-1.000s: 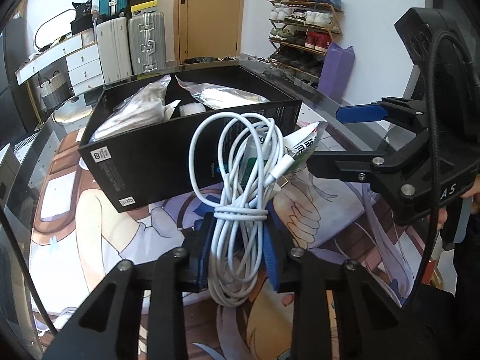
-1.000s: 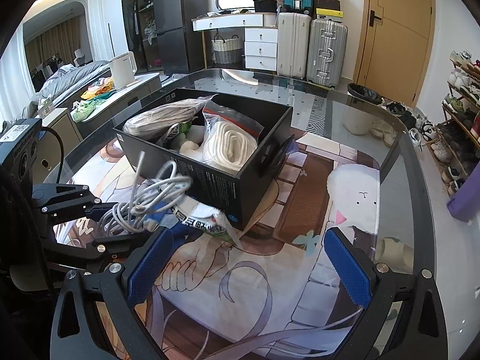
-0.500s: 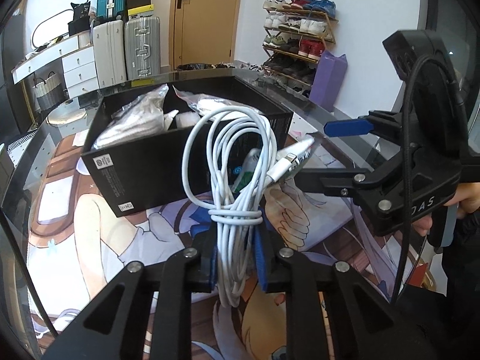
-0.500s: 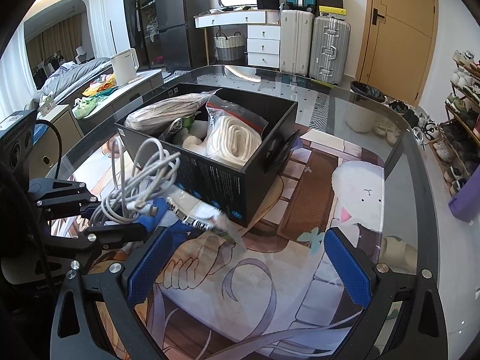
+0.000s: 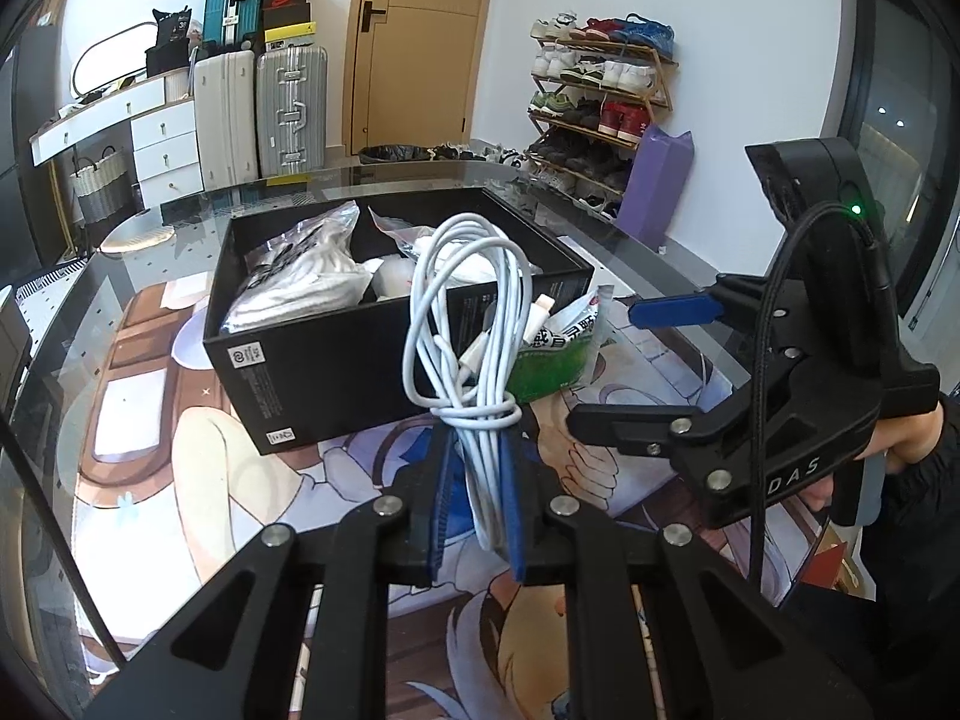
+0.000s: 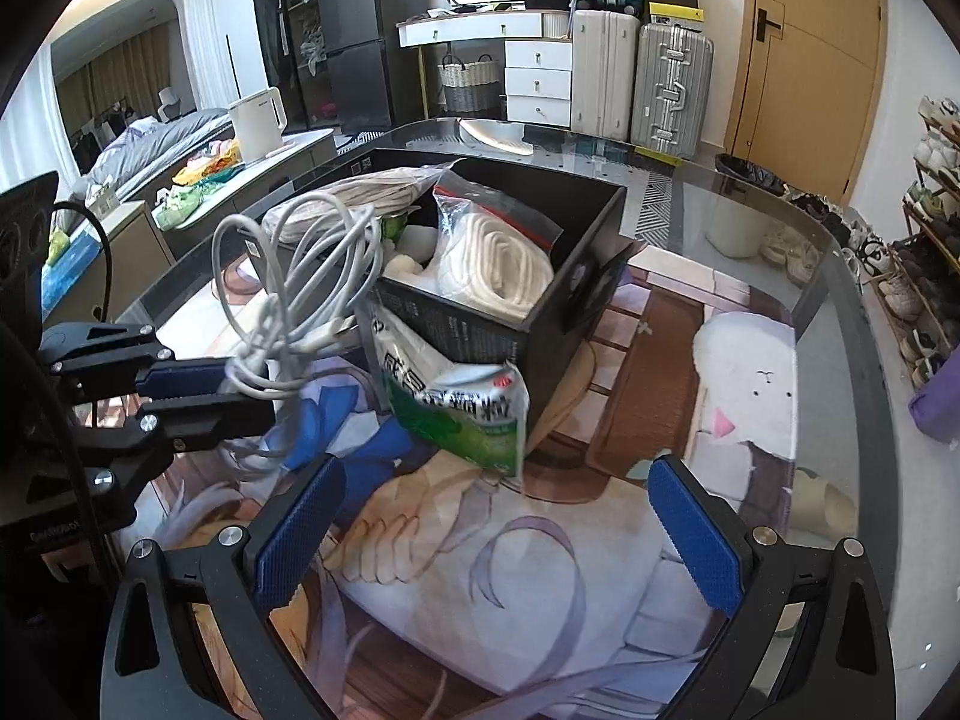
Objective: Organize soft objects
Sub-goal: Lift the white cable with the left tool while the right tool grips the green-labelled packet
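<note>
Now the white coiled cable (image 5: 474,330) (tied at its waist) sits clamped in the left gripper (image 5: 477,498), raised higher before the box (image 5: 384,354) than earlier; right gripper (image 6: 492,534) gapes wide.

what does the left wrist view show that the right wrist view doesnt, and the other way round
Only the left wrist view shows the right gripper from outside and the left gripper's pads shut on the cable's lower end.

Only the right wrist view shows the green snack bag nearly whole, leaning on the box's near corner, plus the right gripper's own pads spread wide with nothing between them.

Both show the white cable bundle held in the air in front of the black box, which holds bagged white rope.
</note>
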{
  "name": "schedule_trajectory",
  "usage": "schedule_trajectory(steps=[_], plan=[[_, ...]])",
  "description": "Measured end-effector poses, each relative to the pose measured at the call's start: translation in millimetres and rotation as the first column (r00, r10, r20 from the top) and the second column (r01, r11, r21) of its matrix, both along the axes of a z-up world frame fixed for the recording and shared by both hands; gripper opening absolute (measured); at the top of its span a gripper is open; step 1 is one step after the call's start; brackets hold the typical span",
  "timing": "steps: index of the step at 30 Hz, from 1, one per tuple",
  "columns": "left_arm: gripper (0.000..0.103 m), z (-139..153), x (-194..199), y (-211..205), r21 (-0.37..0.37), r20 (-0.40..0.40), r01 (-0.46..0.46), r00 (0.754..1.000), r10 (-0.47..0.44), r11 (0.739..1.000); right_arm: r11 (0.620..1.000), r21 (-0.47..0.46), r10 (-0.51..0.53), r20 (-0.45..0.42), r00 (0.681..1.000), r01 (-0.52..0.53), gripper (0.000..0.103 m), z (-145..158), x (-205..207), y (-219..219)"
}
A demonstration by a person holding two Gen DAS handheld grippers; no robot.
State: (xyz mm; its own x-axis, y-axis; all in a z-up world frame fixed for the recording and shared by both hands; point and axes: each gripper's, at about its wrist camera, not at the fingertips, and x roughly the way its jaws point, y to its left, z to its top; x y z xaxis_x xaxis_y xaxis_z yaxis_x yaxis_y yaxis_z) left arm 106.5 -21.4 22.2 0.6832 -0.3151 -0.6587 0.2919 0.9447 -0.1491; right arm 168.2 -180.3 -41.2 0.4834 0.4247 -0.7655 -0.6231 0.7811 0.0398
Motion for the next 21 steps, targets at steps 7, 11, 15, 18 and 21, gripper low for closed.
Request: schedule_trajectory(steps=[7, 11, 15, 18, 21], plan=[[0.013, -1.9, 0.2, -1.4, 0.007, -0.002, -0.001, 1.000, 0.001, 1.000, 0.999, 0.008, -0.053, -0.011, 0.999, 0.054, 0.102, -7.3, 4.9, 14.5], [0.013, -1.6, 1.4, -2.8, 0.009, -0.003, -0.004, 1.000, 0.004, 1.000, 0.996, 0.011, -0.088, -0.001, 0.996, 0.088, 0.102, -8.5, 6.7, 21.5], [0.013, -1.7, 2.2, -1.3, 0.008, -0.005, -0.007, 1.000, 0.008, 1.000, 0.993, 0.013, -0.115, 0.007, 0.993, 0.115, 0.101, -9.2, 9.6, 24.2], [0.013, -1.9, 3.3, -0.8, 0.010, -0.007, -0.008, 1.000, 0.008, 1.000, 0.991, 0.010, -0.136, 0.004, 0.991, 0.136, 0.095, -9.9, 12.6, 25.6], [0.013, -2.2, 4.7, -0.6, 0.014, -0.010, -0.008, 1.000, 0.009, 1.000, 0.988, 0.007, -0.155, -0.008, 0.988, 0.155, 0.083, -11.6, 16.7, 24.9]])
